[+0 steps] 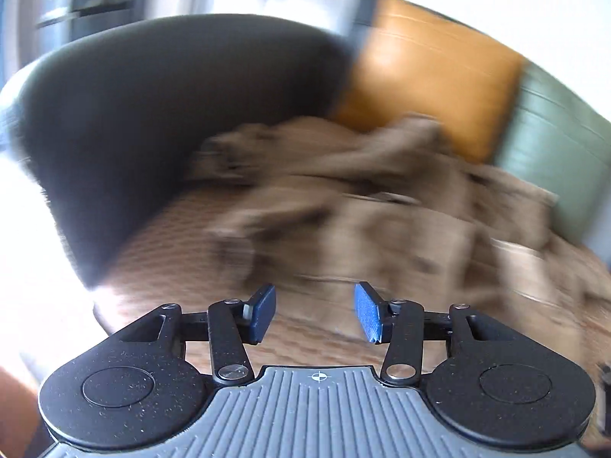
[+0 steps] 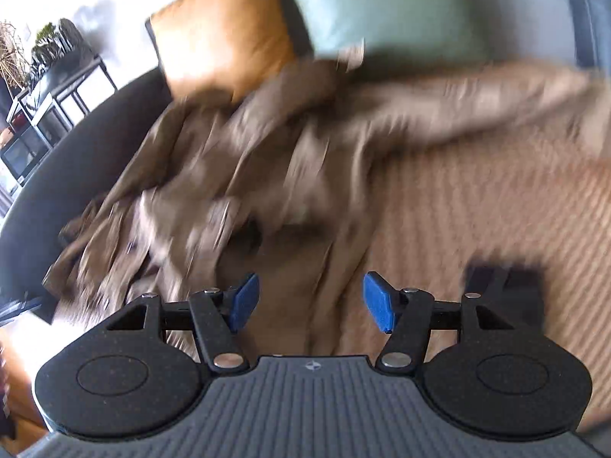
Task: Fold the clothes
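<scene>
A crumpled brown garment (image 1: 374, 206) lies in a heap on a tan ribbed sofa seat (image 1: 164, 267); both views are motion-blurred. My left gripper (image 1: 315, 313) is open and empty, just short of the garment's near edge. In the right wrist view the same garment (image 2: 267, 160) spreads from the left across to the upper right, one part stretched out like a sleeve (image 2: 477, 103). My right gripper (image 2: 311, 299) is open and empty above the garment's near edge, over the seat (image 2: 477, 210).
An orange cushion (image 1: 431, 76) and a pale green cushion (image 1: 557, 145) lean at the sofa back; they also show in the right wrist view (image 2: 225, 34) (image 2: 382, 4). A dark sofa armrest (image 1: 160, 114) curves on the left. A metal shelf with plants (image 2: 49, 87) stands beyond.
</scene>
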`<state>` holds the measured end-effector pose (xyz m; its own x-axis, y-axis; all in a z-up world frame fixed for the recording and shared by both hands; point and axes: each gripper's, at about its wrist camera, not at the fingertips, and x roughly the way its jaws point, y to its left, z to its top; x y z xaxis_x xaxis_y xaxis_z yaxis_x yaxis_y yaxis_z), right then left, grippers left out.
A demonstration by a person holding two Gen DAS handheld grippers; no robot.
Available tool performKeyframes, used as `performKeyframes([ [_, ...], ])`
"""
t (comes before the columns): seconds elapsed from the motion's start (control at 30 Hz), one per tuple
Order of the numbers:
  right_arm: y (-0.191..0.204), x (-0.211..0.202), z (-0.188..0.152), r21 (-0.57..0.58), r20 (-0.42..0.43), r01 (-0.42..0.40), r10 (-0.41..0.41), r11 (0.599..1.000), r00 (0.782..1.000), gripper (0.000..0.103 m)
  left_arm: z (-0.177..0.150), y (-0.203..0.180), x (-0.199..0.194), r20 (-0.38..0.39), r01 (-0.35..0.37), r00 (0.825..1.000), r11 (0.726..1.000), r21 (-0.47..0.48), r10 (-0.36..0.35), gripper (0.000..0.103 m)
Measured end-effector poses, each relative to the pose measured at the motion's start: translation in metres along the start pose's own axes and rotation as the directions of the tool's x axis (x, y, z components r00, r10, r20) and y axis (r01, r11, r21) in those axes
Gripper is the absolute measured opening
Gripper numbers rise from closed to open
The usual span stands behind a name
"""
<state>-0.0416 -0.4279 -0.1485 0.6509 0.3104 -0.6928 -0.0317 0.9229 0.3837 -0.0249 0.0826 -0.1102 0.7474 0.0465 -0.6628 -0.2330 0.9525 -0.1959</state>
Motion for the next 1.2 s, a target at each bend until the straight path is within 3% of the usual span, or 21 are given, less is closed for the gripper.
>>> performKeyframes([
  [0.17,0.02,-0.005,-0.033,-0.034,-0.03,0.044,-0.045,0.998,0.999,0.066,0.002,0.029,0.025,-0.045,-0.07,0.996,0.996,0.054,0.073,0.061],
  [0.27,0.027,-0.016,-0.05,-0.017,-0.05,0.054,-0.054,0.998,0.997,0.066,0.006,0.034,0.033,-0.034,-0.048,0.998,0.998,0.045,0.049,0.061],
  [0.5,0.043,0.001,-0.077,-0.073,-0.125,0.11,-0.119,0.991,0.985,0.067,0.021,0.038,0.059,-0.022,-0.041,0.999,0.999,0.014,0.041,0.065],
  [0.63,0.054,0.016,-0.083,-0.132,-0.11,0.146,-0.161,0.98,0.981,0.067,0.034,0.04,0.075,-0.02,-0.009,1.0,1.0,-0.014,0.009,0.065],
  [0.73,0.054,0.024,-0.081,-0.114,-0.085,0.163,-0.173,0.98,0.981,0.067,0.041,0.033,0.085,-0.017,0.003,1.0,1.0,-0.01,-0.003,0.067],
  [0.8,0.051,0.029,-0.078,-0.083,-0.072,0.176,-0.182,0.981,0.981,0.067,0.043,0.027,0.093,-0.033,-0.002,0.999,1.0,-0.001,0.002,0.066],
  [0.83,0.049,0.032,-0.077,-0.069,-0.07,0.182,-0.187,0.981,0.98,0.066,0.044,0.025,0.096,-0.045,-0.003,0.999,1.0,0.005,0.004,0.055],
  [0.87,0.047,0.033,-0.076,-0.061,-0.069,0.185,-0.189,0.981,0.98,0.053,0.046,0.022,0.099,-0.056,-0.005,0.998,1.0,0.011,0.006,0.024],
  [0.9,0.047,0.034,-0.074,-0.065,-0.073,0.191,-0.195,0.98,0.978,0.032,0.047,0.021,0.099,-0.068,-0.004,0.998,1.0,0.007,0.004,0.016],
  [0.97,0.047,0.03,-0.067,-0.095,-0.078,0.212,-0.22,0.973,0.972,0.013,0.05,0.021,0.09,-0.06,-0.004,0.998,1.0,-0.017,0.003,0.01],
  [1.2,0.038,-0.037,-0.022,-0.226,0.043,0.277,-0.275,0.934,0.961,0.009,0.044,0.024,0.024,-0.018,0.077,0.997,0.995,-0.065,-0.078,0.008],
])
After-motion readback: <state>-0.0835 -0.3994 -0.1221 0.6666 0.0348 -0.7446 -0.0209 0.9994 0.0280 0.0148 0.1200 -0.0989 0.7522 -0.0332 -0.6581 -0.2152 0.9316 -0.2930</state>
